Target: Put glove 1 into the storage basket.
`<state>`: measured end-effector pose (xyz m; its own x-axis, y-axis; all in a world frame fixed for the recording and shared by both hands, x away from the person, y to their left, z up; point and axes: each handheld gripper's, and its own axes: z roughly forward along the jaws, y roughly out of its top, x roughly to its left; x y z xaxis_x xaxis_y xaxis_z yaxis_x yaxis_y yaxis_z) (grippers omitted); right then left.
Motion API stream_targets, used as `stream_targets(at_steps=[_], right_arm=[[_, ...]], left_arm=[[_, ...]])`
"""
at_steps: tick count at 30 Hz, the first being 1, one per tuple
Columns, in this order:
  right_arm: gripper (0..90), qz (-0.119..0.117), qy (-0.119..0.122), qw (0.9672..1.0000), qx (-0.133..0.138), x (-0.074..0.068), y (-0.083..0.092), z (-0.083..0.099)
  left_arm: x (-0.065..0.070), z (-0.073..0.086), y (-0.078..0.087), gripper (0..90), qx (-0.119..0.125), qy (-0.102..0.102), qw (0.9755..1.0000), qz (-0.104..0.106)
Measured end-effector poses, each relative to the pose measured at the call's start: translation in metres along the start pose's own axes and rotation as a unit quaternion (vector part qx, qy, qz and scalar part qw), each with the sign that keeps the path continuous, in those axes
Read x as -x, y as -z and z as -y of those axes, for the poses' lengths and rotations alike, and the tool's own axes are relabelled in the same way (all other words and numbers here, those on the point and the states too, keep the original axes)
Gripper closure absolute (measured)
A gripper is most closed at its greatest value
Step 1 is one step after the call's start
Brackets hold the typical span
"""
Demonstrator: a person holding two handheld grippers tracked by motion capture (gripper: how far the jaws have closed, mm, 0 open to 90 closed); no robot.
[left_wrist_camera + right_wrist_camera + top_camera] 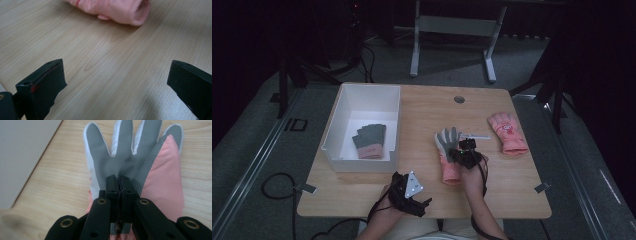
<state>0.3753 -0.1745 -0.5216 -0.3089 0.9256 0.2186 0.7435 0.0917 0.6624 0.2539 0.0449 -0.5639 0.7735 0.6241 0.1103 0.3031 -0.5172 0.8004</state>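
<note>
A glove with a grey palm and pink cuff lies flat, palm up, at the middle of the wooden table. My right gripper rests over its palm. In the right gripper view the jaws are pressed together at the grey palm fabric, with my right gripper shut on it. My left gripper hovers near the table's front edge, open and holding nothing. The left gripper view shows my left gripper wide apart over bare wood, with the glove's pink cuff ahead.
A white box at the left holds a grey glove with a pink cuff. Another pink glove lies at the right. A thin white strip lies beside the right gripper, and a round grommet sits toward the far edge.
</note>
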Motion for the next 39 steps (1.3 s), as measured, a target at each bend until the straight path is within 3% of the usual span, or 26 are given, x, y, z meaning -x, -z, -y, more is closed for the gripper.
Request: stream_targets(at_steps=[5, 12, 16, 21, 25, 27, 29, 31, 34, 36, 37, 39], right_arm=[[84.4, 0.002, -0.023, 0.9997, -0.010, -0.001, -0.021, 0.003], [78.6, 0.016, -0.034, 0.9993, 0.004, -0.002, -0.025, 0.002], [72.7, 0.008, -0.032, 0.9992, 0.021, -0.003, -0.013, -0.002], [68.8, 0.003, -0.009, 0.9975, 0.070, 0.004, 0.019, -0.015], [67.0, 0.013, 0.037, 0.9949, 0.093, 0.028, 0.043, -0.027], [66.8, 0.034, 0.060, 0.9929, 0.097, 0.045, 0.052, -0.032], [66.4, 0.031, 0.073, 0.9921, 0.097, 0.065, 0.059, -0.035], [66.9, 0.038, 0.070, 0.9922, 0.096, 0.084, 0.064, -0.037], [66.6, 0.046, 0.088, 0.9910, 0.091, 0.109, 0.066, -0.037], [66.6, 0.053, 0.091, 0.9906, 0.087, 0.117, 0.067, -0.038], [65.8, 0.059, 0.087, 0.9908, 0.086, 0.132, 0.069, -0.040], [65.4, 0.068, 0.069, 0.9918, 0.082, 0.146, 0.071, -0.044]], left_arm=[[0.000, 0.000, 0.000, 1.2, -0.002, 0.000, 1.0000, 0.000], [0.000, 0.000, 0.002, 1.2, 0.003, -0.004, 1.0000, -0.001], [0.000, 0.001, 0.001, 1.2, 0.000, -0.005, 1.0000, 0.001], [0.000, 0.001, 0.000, 1.2, -0.001, -0.010, 0.9999, 0.005], [0.001, 0.001, 0.001, 1.3, 0.000, -0.011, 0.9999, 0.006], [0.000, 0.001, 0.000, 1.3, -0.002, -0.008, 0.9999, 0.006], [0.000, 0.001, 0.000, 1.3, 0.000, -0.005, 1.0000, 0.007], [0.000, 0.000, 0.000, 1.2, 0.003, -0.006, 1.0000, 0.006], [-0.001, 0.000, -0.001, 1.2, 0.002, -0.006, 0.9999, 0.008], [0.000, 0.000, -0.001, 1.2, 0.002, -0.006, 0.9999, 0.009], [0.000, 0.001, -0.001, 1.2, 0.002, -0.005, 1.0000, 0.009], [0.000, 0.001, -0.002, 1.3, -0.002, -0.007, 0.9999, 0.010]])
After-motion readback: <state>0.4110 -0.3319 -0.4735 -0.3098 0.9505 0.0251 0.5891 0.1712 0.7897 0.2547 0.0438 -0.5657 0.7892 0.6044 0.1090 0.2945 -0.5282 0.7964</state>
